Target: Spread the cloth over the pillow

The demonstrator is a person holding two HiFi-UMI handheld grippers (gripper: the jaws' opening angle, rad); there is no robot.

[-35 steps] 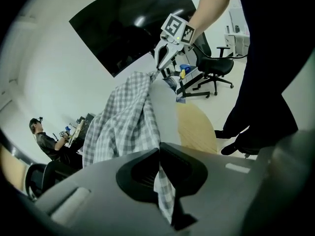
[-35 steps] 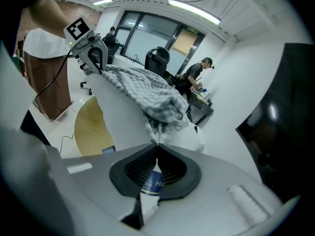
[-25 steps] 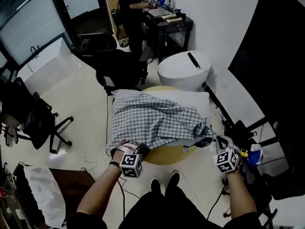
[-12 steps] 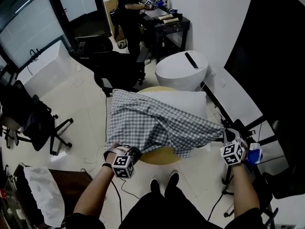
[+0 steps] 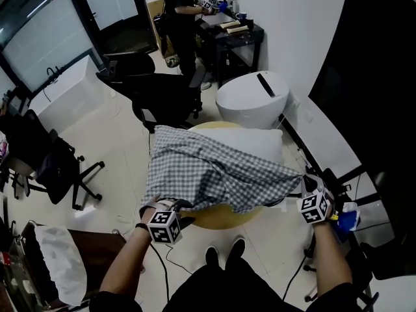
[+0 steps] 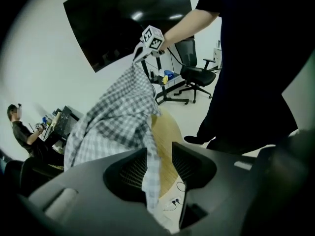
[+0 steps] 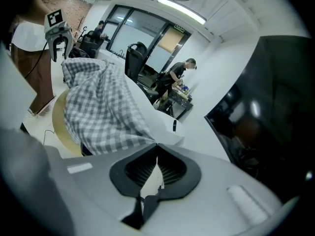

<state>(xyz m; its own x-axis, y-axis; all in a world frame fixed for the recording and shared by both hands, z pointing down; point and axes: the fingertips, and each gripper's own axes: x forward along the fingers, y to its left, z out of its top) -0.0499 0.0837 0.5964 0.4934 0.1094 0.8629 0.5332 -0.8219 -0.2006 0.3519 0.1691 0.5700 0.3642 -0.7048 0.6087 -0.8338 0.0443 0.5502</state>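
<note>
I clamp the cloth (image 5: 214, 171) in my right gripper (image 7: 156, 149). My left gripper (image 6: 160, 163) has just been opening, cloth loose between its jaws. The pillow (image 5: 260, 142) is bare far right.

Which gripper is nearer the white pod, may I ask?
Right. The pod stands beyond the right gripper, shut on the cloth; the left gripper, fingers just opened with cloth between them, is farther, across the table.

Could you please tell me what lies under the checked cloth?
A white pillow lies under the checked cloth, bare only at its far right; the rest is covered. The edge of a round wooden table shows beneath.
</note>
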